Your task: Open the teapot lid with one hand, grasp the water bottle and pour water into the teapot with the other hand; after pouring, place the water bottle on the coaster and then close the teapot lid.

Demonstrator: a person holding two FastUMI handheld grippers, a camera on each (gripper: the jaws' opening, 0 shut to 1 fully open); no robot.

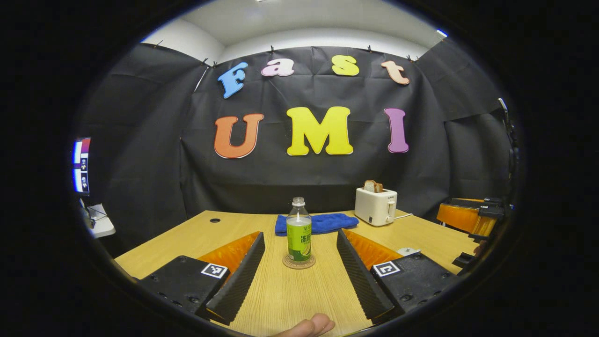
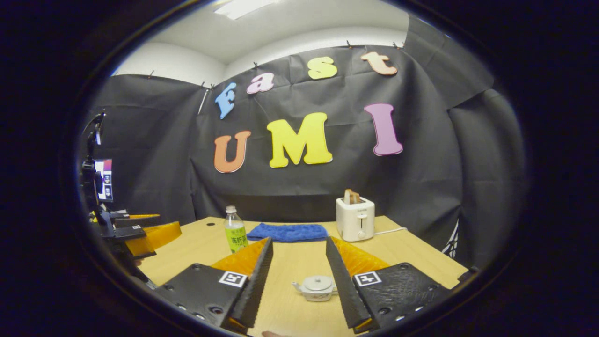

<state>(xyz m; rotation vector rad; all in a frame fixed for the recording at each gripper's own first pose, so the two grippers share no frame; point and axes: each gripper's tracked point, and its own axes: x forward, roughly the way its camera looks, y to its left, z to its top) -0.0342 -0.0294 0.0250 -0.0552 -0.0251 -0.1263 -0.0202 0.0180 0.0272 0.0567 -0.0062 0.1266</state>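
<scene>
The left claw (image 1: 299, 276) stands released, its fingers spread wide with nothing between them, aimed at the water bottle (image 1: 299, 232) just ahead. The bottle stands upright on the coaster (image 1: 299, 262), capless as far as I can tell. The right claw (image 2: 295, 285) is likewise released and empty; the teapot (image 2: 316, 287) sits low on the bench (image 2: 299, 262) between its fingers, close to the right one, with the lid (image 2: 317, 282) on.

Judging by this, either nothing has begun or all is finished — bottle on coaster and lid shut suit both. The pictures do not show water in the pot, so I cannot tell which.

Farther off, a folded blue towel (image 1: 316, 223) lies behind the bottle, and a white toaster (image 1: 376, 206) with bread in its slot stands at the far right. The bench is pale wood grain, with black cloth walls behind — a screen (image 1: 81, 165) glows at the left edge.
</scene>
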